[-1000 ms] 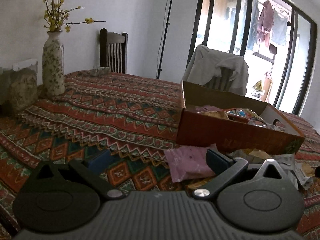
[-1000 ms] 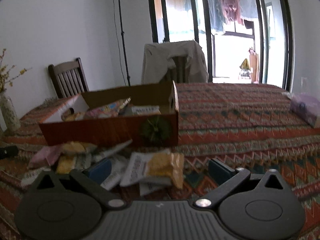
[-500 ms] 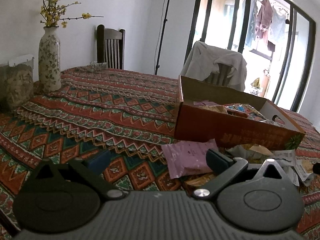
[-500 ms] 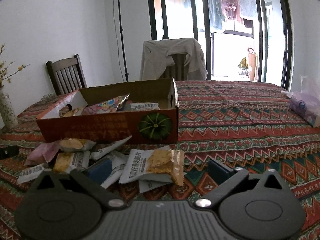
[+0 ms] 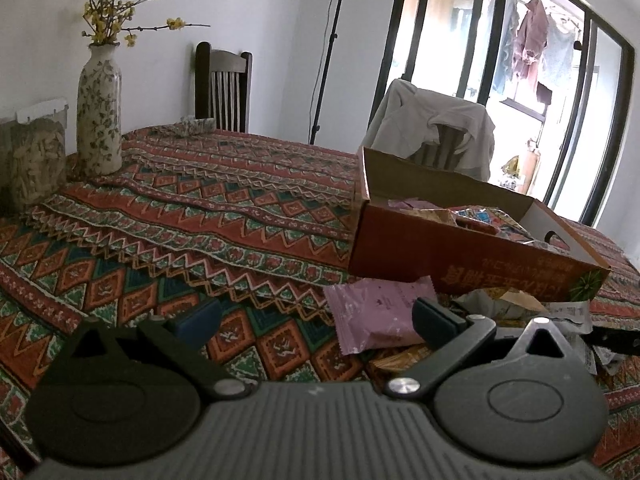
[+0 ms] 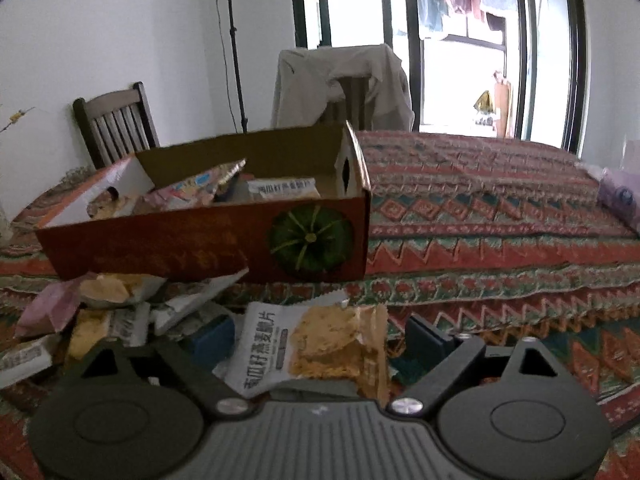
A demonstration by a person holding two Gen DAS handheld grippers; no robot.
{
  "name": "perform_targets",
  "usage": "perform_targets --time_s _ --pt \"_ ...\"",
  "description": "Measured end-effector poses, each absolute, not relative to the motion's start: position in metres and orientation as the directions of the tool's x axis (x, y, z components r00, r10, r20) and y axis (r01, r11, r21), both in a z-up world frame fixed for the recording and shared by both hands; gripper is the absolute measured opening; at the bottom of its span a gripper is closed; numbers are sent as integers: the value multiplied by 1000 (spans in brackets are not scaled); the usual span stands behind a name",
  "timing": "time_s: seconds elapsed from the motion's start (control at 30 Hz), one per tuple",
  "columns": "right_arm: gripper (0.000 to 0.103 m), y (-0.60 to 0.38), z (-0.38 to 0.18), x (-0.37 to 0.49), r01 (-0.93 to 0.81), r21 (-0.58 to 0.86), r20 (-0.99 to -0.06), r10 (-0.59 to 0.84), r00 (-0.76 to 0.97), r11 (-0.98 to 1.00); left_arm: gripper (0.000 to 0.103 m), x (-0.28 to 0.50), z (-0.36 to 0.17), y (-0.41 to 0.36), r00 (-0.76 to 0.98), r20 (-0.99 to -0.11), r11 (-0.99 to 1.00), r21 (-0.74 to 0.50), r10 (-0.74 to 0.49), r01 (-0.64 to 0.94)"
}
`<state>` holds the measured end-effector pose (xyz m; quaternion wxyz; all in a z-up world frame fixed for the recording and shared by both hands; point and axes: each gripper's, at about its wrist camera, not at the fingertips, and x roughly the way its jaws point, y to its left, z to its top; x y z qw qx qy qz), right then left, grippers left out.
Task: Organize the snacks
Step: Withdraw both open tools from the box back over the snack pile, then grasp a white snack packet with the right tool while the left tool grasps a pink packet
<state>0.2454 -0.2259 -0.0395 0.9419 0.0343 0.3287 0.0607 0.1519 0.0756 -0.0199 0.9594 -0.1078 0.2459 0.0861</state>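
Note:
An open orange cardboard box (image 6: pixel 200 236) with a green pumpkin picture holds several snack packets. In front of it a white and yellow chip packet (image 6: pixel 312 344) lies flat on the patterned tablecloth (image 6: pixel 500 240). My right gripper (image 6: pixel 320 338) straddles this packet; its jaws are closing and the pads stand just clear of the packet's edges. In the left wrist view the same box (image 5: pixel 460 256) is at the right. A pink packet (image 5: pixel 376 316) lies before it, against the right finger (image 5: pixel 436 320) of my left gripper (image 5: pixel 316 320), which is open over the cloth.
A heap of loose packets (image 6: pixel 100 312) lies left of the chip packet. A flowered vase (image 5: pixel 99 112) and a jar (image 5: pixel 34 160) stand at the table's far left. A wooden chair (image 5: pixel 224 88) and a jacket-draped chair (image 6: pixel 344 84) stand behind. A purple pack (image 6: pixel 620 196) lies far right.
My right gripper has come forward and down over the chip packet, which now lies between its fingers, and the fingers have narrowed slightly. The left gripper has stayed in place.

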Motion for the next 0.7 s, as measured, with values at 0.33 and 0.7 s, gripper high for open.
perform_targets --time_s 0.33,0.7 --pt "65 -217 -38 231 -130 48 -555 134 821 990 103 155 -21 76 853 -508 960 -159 122 -231" --pt "23 -228 -26 210 -124 79 -458 146 877 989 103 159 -24 74 838 -526 958 -135 147 -253"
